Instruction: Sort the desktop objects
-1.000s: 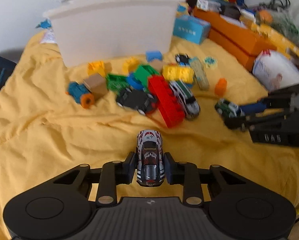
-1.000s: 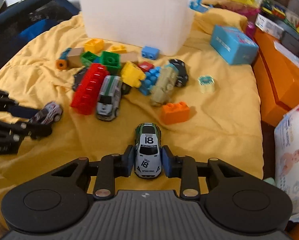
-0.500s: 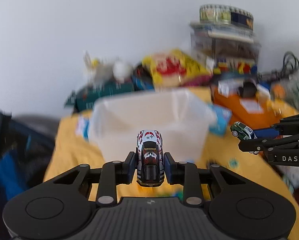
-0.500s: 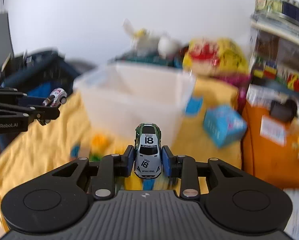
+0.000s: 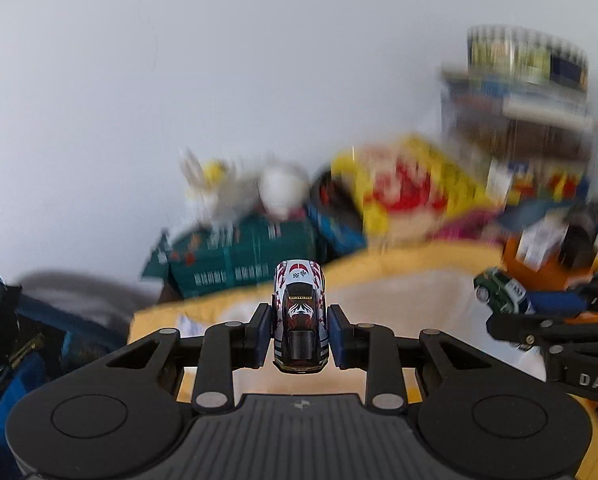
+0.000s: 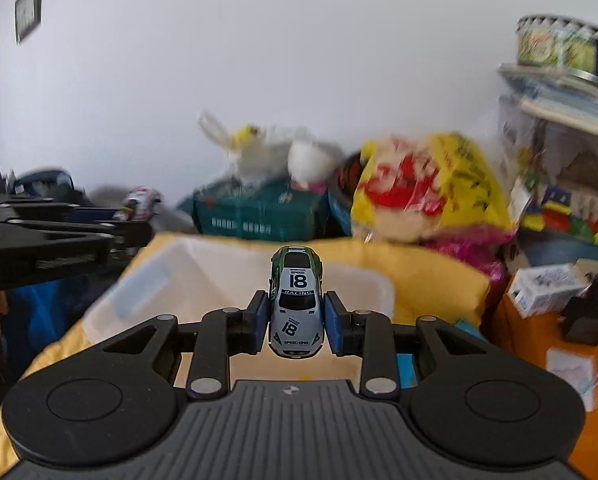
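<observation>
Behind everything we see a plain white wall, with a small dark picture frame hanging high on the left in the right wrist view. Below the wall a yellow cloth covers the surface, and a white plastic bin stands on it, open at the top. Much of the background is blurred. Still, we can make out a green box with white print, a white plush toy on top of it, and a yellow and red bag beside them. Shelves with stacked things rise on the right side.

Our left gripper is closed on the white and red toy car; both blue pads press the sides of the car, and its nose points away from the camera. The car is held in the air, in front of the near part of the bin.

Our right gripper clamps the green and white toy car, which carries the number 18 on its roof and hood. This car is also lifted, and it appears over the open bin.

In each view we see the other gripper at the edge, with its car between the fingers.
</observation>
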`<state>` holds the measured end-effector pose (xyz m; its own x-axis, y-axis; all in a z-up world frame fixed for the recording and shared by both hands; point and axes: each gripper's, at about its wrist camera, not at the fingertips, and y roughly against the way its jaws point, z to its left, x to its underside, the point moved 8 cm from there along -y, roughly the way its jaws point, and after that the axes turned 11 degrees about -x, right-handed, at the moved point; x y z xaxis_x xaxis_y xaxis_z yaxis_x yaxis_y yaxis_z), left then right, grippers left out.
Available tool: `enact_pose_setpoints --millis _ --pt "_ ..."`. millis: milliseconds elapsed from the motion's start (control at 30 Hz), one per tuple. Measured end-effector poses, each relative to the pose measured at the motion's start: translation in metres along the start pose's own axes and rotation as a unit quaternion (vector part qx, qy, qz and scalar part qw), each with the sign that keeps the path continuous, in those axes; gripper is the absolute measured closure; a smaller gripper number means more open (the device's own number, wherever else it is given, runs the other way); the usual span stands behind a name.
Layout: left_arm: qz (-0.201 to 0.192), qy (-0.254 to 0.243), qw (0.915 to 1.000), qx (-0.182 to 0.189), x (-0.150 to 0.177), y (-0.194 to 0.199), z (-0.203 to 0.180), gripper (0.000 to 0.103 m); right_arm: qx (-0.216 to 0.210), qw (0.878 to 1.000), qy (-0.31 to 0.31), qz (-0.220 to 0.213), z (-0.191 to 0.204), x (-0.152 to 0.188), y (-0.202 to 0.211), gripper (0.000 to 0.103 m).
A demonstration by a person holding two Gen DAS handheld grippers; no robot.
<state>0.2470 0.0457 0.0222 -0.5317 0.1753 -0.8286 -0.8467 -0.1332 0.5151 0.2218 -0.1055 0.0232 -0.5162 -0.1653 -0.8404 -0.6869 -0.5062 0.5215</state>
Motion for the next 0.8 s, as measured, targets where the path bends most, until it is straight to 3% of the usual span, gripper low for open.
enact_pose_setpoints --millis 133,233,400,500,533,633,800 --pt "0.033 0.005 0.9993 0.014 0.019 -0.023 -0.006 0.069 0.002 0.999 -0.002 0.037 -0.004 0.017 -0.022 0.065" --pt "0.020 0.013 0.9995 0.021 0.019 -0.015 0.000 0.059 0.002 0.999 0.013 0.038 -0.001 0.017 -0.020 0.064" --pt "0.011 0.007 0.9995 0.028 0.019 0.010 0.006 0.057 -0.006 1.000 0.015 0.024 -0.001 0.016 -0.003 0.064" --pt "0.003 -0.001 0.9995 0.033 0.029 0.032 0.006 0.048 -0.020 1.000 0.012 0.017 0.000 0.017 0.011 0.058" --pt "0.003 -0.004 0.9994 0.034 0.036 0.039 0.005 0.043 -0.023 1.000 0.016 0.015 0.001 0.019 0.017 0.057" --pt "0.019 -0.006 0.9988 0.044 0.064 0.058 -0.001 0.042 -0.032 0.999 0.016 0.027 0.004 0.034 0.033 0.054" --pt "0.084 0.021 0.9920 0.093 0.135 0.083 -0.025 0.042 -0.043 0.998 0.000 0.050 0.004 0.084 0.051 0.054"
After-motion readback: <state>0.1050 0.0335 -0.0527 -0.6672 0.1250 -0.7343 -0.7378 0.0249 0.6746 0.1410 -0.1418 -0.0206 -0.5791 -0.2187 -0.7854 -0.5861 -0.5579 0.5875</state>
